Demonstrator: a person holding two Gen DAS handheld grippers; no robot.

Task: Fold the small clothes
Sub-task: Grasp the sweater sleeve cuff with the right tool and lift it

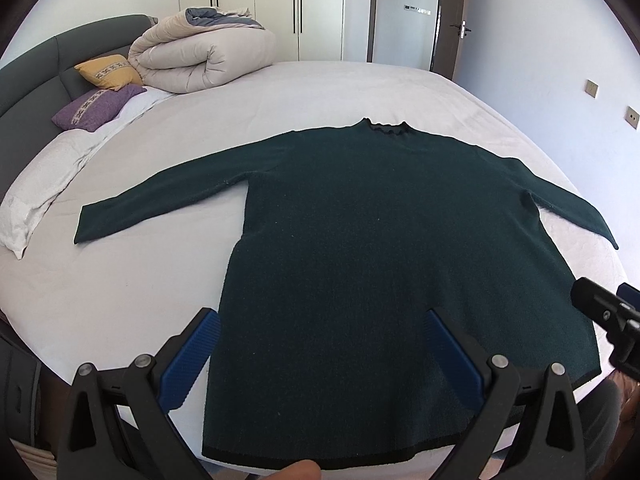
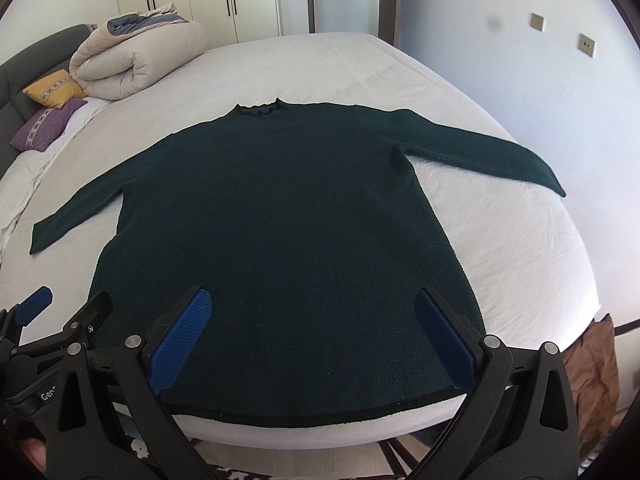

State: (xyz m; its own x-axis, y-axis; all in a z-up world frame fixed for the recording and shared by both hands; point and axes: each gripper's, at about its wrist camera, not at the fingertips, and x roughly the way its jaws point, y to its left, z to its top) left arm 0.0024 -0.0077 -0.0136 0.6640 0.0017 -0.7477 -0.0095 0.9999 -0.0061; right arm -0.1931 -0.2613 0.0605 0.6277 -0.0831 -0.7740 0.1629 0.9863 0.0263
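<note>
A dark green long-sleeved sweater (image 1: 360,232) (image 2: 280,208) lies flat on the white bed, collar away from me, both sleeves spread out, black hem at the near edge. My left gripper (image 1: 324,328) hovers open over the hem's left part, its blue pads (image 1: 188,360) wide apart, nothing between them. My right gripper (image 2: 314,308) hovers open over the hem's right part, with blue pads (image 2: 444,344) also wide apart. The right gripper (image 1: 608,320) shows at the right edge of the left wrist view; the left gripper (image 2: 36,308) shows at the lower left of the right wrist view.
A rolled beige duvet (image 1: 200,56), a yellow pillow (image 1: 110,72) and a purple pillow (image 1: 96,108) sit at the bed's far left by the dark headboard (image 1: 36,76). Wardrobes (image 1: 256,4) and a door stand behind. A brown bag (image 2: 592,376) lies on the floor at right.
</note>
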